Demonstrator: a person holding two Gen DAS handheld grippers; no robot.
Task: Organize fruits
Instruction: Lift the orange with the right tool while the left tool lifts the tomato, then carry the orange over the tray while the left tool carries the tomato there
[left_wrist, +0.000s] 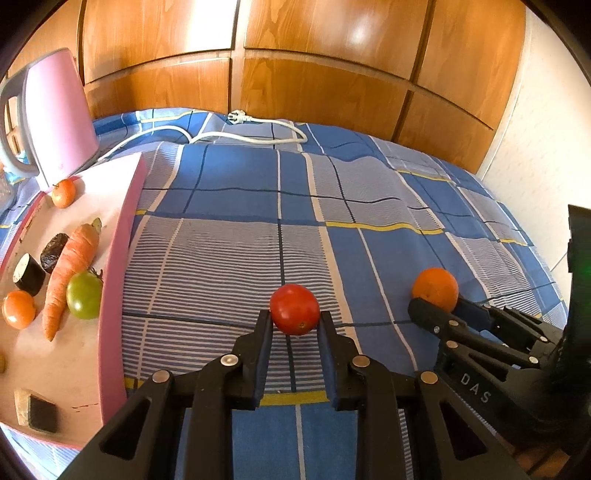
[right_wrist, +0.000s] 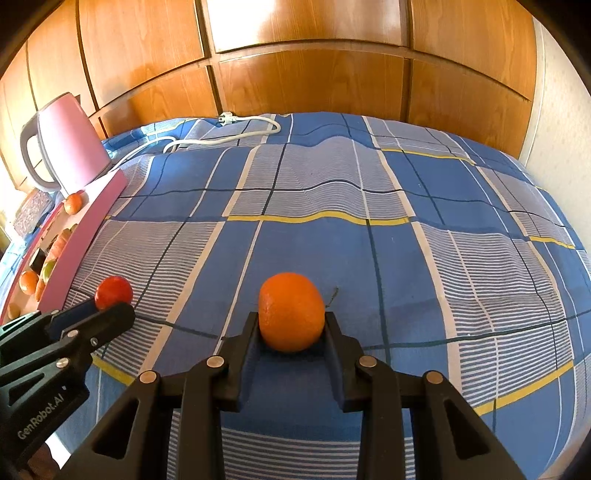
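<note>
Now one tomato (left_wrist: 294, 309), one orange (right_wrist: 290, 312).

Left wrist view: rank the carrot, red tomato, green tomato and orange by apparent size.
1. carrot, longest by far
2. red tomato and orange, about alike, orange partly hidden by the right gripper
3. green tomato, slightly smaller, though fisheye distortion makes it unsure

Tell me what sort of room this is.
Probably a bedroom at home. The work surface looks like a bed under a blue checked bedsheet, with wooden wardrobe doors right behind it. A pink kettle and its loose white cord point to a household, not a lab.
</note>
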